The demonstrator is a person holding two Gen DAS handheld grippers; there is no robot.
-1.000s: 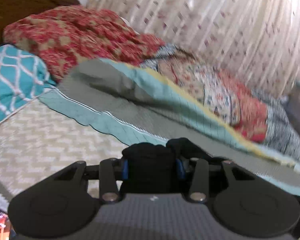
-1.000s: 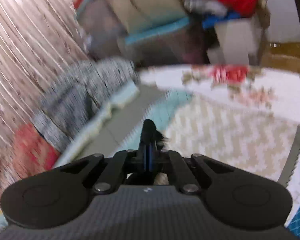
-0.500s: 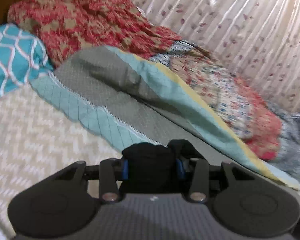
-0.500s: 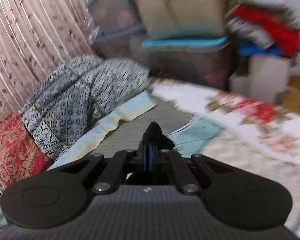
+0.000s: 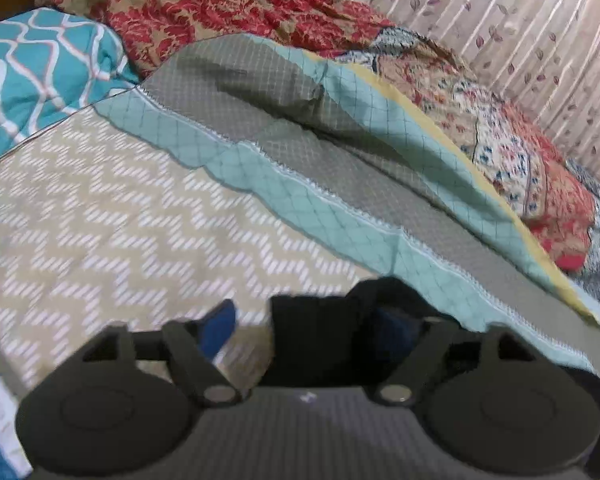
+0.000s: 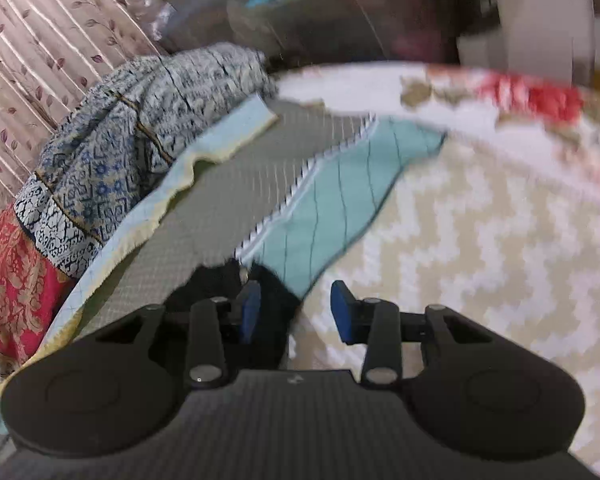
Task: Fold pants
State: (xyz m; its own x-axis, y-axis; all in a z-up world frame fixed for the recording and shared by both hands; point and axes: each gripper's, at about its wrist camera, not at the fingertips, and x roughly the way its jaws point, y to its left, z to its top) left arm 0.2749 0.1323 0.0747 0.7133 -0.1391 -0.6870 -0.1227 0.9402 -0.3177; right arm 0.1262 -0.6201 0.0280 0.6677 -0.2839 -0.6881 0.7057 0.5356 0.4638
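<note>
Left gripper [image 5: 312, 328]: jaws just been opening, now spread wide; black pants [image 5: 312, 344] bunched between them, loose, left pad clear of cloth. Right gripper [image 6: 296, 312]: jaws just been opening, part open; dark pants fabric [image 6: 272, 300] against left pad, right pad clear. Pants low over chevron bedspread [image 5: 100, 220], beside teal-and-grey quilt [image 5: 300, 152].

Risks, as judged:
- cloth clings to one pad, drags on withdrawal, fold skews
- uneven release of two corners leaves crooked edge
- pants edge lands on quilt border, lies lumpy
</note>
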